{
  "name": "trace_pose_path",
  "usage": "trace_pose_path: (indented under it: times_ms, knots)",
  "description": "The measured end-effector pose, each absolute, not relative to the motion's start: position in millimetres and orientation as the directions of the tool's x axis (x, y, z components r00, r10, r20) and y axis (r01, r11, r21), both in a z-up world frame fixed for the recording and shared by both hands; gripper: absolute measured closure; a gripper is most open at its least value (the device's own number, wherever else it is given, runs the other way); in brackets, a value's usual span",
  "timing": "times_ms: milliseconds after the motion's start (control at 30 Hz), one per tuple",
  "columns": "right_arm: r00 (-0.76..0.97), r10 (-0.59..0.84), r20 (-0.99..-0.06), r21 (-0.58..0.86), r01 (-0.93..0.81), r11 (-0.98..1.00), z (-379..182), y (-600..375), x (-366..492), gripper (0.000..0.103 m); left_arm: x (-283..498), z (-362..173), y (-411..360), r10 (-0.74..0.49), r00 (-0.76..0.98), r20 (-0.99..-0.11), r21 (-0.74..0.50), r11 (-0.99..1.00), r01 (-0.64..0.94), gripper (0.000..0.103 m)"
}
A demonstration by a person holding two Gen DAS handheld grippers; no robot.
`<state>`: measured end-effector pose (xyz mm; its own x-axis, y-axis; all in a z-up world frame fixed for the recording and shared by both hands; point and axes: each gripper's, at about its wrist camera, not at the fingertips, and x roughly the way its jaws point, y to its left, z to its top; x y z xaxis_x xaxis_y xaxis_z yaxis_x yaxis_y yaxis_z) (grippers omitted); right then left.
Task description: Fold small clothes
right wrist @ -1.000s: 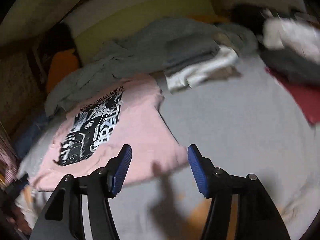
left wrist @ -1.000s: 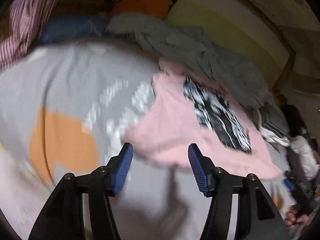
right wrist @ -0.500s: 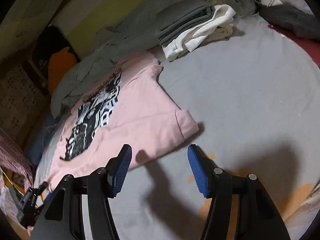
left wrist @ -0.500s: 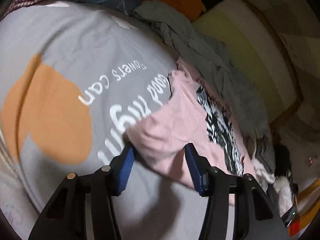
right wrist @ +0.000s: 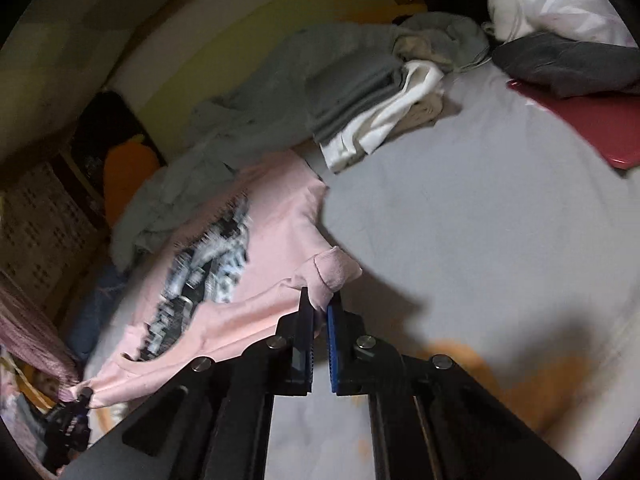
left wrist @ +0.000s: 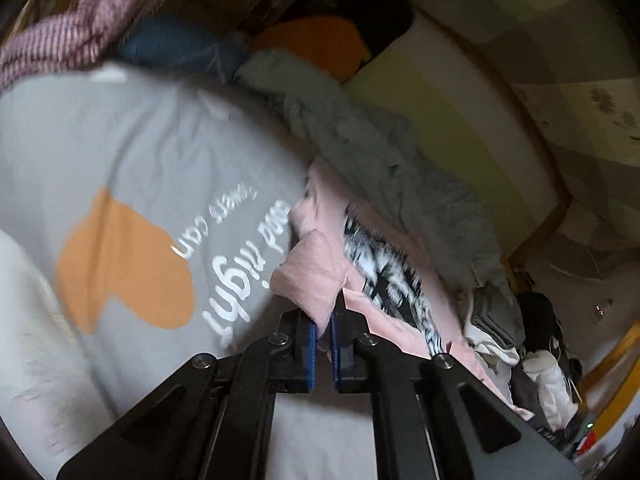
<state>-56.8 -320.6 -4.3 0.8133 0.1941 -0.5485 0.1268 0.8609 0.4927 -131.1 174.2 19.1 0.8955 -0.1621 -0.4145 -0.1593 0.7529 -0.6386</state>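
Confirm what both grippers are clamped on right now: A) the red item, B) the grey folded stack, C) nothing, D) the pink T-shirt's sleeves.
D: the left gripper and the right gripper each pinch a sleeve cuff of the pink T-shirt, with pink fabric bunched between the shut pads.

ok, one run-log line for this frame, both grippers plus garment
left gripper: shut on pink T-shirt sleeve | right gripper: shut on other sleeve | shirt: print up, on grey bedsheet, unfolded | jaws just closed

Both wrist cams sit close over the bed [left wrist: 120,152], angled down along each tool; both share the pink shirt [right wrist: 280,216], mid-frame.
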Motion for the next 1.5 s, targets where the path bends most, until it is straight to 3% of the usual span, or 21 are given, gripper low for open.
trace_pose_path:
  times_ms: [167, 333, 600, 700, 767, 1033, 1233, 1500]
  knots:
    - [0.855, 0.174, -0.488, 0.487, 0.101, 0.868, 31.1, -317.5, -117.5, 0.098, -169.6, 44.4, 172.2, -0.139, 0.911, -0.387, -0.624, 0.768, -0.147, 0.098]
    - [0.849, 0.183, -0.495, 0.506, 0.111, 0.855, 40.8, -317.4, -140.5, 0.098, -187.6, 49.5, 176.0, -0.119, 0.918, -0.377, -0.625, 0.765, -0.157, 0.098]
    - [0.822, 0.174, -0.542, 0.507, 0.155, 0.848, 20.9, -316.1, -145.3, 0.098, -171.9, 42.2, 173.0, -0.096, 0.884, -0.457, -0.599, 0.768, -0.226, 0.098]
    - [0.830, 0.167, -0.531, 0.491, 0.141, 0.860, 26.0, -312.3, -123.6, 0.098, -139.8, 40.5, 172.8, -0.079, 0.816, -0.573, -0.573, 0.750, -0.330, 0.098]
    - [0.835, 0.167, -0.523, 0.480, 0.127, 0.868, 31.3, -307.3, -104.6, 0.098, -118.3, 39.0, 177.5, -0.113, 0.799, -0.591, -0.620, 0.697, -0.360, 0.098]
    - [0.837, 0.152, -0.526, 0.526, 0.179, 0.831, 35.5, -303.4, -10.1, 0.098, -21.3, 57.0, 167.6, -0.088, 0.798, -0.596, -0.617, 0.687, -0.384, 0.098]
    - [0.812, 0.125, -0.570, 0.478, 0.204, 0.855, 22.7, -294.2, 55.4, 0.098, 32.6, 39.3, 169.5, -0.097, 0.785, -0.612, -0.612, 0.686, -0.393, 0.098]
    - [0.817, 0.151, -0.557, 0.432, 0.130, 0.892, 14.9, -288.5, 115.3, 0.098, 77.5, 18.9, 170.6, -0.068, 0.783, -0.618, -0.557, 0.741, -0.375, 0.098]
